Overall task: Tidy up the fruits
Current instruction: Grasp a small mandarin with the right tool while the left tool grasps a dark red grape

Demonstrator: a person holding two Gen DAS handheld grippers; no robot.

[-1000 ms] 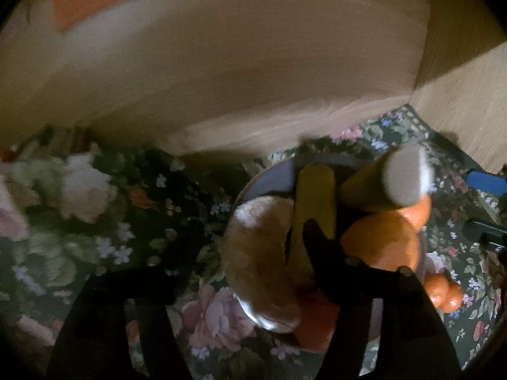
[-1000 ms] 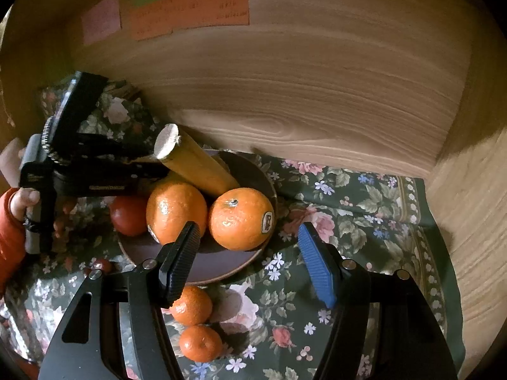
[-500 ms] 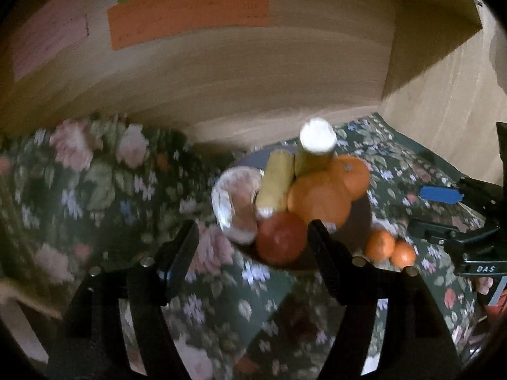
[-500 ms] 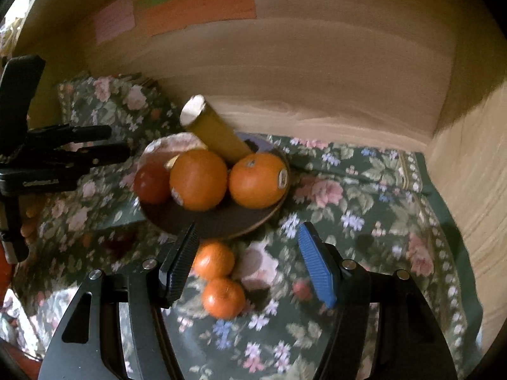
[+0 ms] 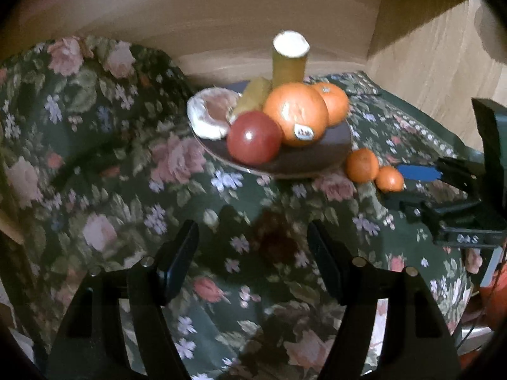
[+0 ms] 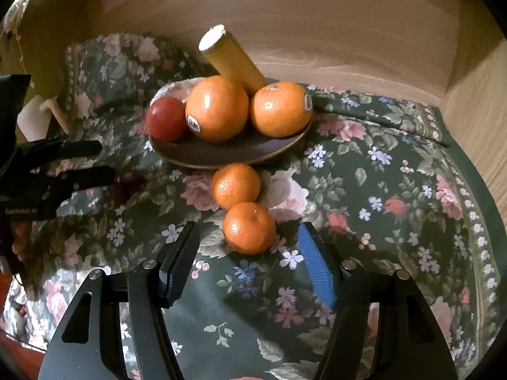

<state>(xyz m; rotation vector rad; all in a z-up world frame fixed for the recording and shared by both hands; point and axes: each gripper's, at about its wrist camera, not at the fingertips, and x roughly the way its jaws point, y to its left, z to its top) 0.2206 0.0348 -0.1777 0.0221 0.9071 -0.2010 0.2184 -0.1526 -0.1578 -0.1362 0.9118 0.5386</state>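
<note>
Both tongs hold nothing. On the right, the right tongs (image 6: pixel 247 262) stand moderately apart and are narrowing, with the nearer small orange (image 6: pixel 249 227) sitting just ahead of the tips, at the mouth of the gap; the pads do not press on it. On the left, the left tongs (image 5: pixel 253 253) stand fairly wide over bare flowered cloth (image 5: pixel 95 158), with a dark reddish shape (image 5: pixel 275 237) that cannot be made out lying between and just beyond the tips.

Most of the fruit is already gathered on the brown plate (image 6: pixel 221 155): two big oranges (image 6: pixel 217 107), a red apple (image 6: pixel 166 118), a cut yellow piece (image 6: pixel 234 60) leaning up against the pile, and a pale peeled half at the back (image 5: pixel 210 114). The two small oranges lie off the plate on the cloth, touching each other, the farther one (image 6: pixel 236 185) just beside the plate's front rim. They look like the leftovers, which is probably why the right tongs are lined up on the nearer one, angled down so the tips can straddle it.

Compared with a second ago, the left tongs have pulled back from right over the plate, so that the whole plate now shows ahead of them. The right tongs have come lower and nearer to the small oranges, which then sat behind the left tip and are now centred ahead of the gap, and their tips have drawn a little closer together.
</note>
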